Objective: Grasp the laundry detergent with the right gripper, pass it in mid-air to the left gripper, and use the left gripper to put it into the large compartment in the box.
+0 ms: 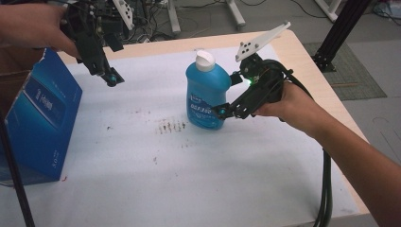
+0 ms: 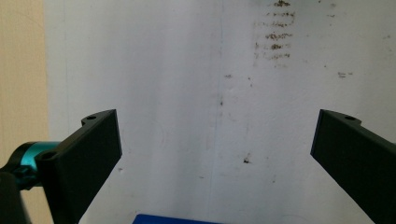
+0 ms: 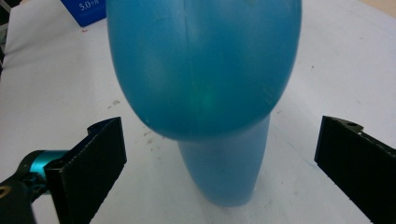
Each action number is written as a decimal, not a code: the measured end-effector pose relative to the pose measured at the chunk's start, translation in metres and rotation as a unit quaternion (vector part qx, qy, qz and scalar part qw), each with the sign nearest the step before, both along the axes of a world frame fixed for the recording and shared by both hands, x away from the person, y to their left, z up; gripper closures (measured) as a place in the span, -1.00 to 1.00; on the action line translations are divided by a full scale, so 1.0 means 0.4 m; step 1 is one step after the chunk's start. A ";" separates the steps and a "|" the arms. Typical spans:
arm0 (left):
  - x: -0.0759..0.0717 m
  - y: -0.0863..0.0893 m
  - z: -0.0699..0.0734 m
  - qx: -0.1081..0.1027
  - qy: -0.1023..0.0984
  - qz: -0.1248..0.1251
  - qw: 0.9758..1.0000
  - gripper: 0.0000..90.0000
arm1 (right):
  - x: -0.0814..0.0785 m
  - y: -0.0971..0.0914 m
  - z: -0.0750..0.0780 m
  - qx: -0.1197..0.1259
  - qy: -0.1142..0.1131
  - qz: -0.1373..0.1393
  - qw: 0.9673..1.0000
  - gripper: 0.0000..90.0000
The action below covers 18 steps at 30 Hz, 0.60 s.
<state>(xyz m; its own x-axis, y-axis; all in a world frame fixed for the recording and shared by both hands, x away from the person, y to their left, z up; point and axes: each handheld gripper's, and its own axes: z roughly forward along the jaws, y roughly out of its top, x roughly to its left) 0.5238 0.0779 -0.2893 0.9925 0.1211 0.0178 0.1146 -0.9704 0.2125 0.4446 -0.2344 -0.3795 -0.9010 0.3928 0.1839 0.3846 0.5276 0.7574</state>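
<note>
The right gripper [image 1: 226,94] was held low over the white mat [image 1: 189,175], jaws spread wide and holding nothing, with the blue bottle [image 1: 205,94] just in front of them and between their lines; in the right gripper view the bottle [image 3: 205,70] stood centred between both jaws without touching either. The bottle stood upright near the table's middle, long axis vertical, white cap [image 1: 204,60] pointing up. Farther off, the left gripper [image 1: 108,75] hung well apart above the mat beside the blue box [image 1: 40,123], jaws also wide and empty.
</note>
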 end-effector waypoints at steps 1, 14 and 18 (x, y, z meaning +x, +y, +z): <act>0.000 0.000 0.000 0.000 0.000 0.000 1.000 -0.96 | 0.000 0.000 0.000 0.000 0.000 0.000 1.000 -0.98; 0.000 0.003 -0.002 0.001 0.001 0.001 1.000 -0.96 | 0.007 0.032 -0.025 0.028 -0.012 0.003 1.000 -0.97; 0.000 0.004 -0.004 0.002 0.001 0.001 1.000 -0.96 | 0.008 0.033 -0.030 0.034 -0.012 -0.001 0.999 -0.95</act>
<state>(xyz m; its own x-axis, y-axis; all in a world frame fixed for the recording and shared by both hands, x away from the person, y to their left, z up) 0.5239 0.0796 -0.2907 0.9922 0.1237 0.0165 0.1175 -0.9708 0.2093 0.4476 -0.2211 -0.3914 -0.9052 0.3813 0.1878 0.3659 0.4745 0.8006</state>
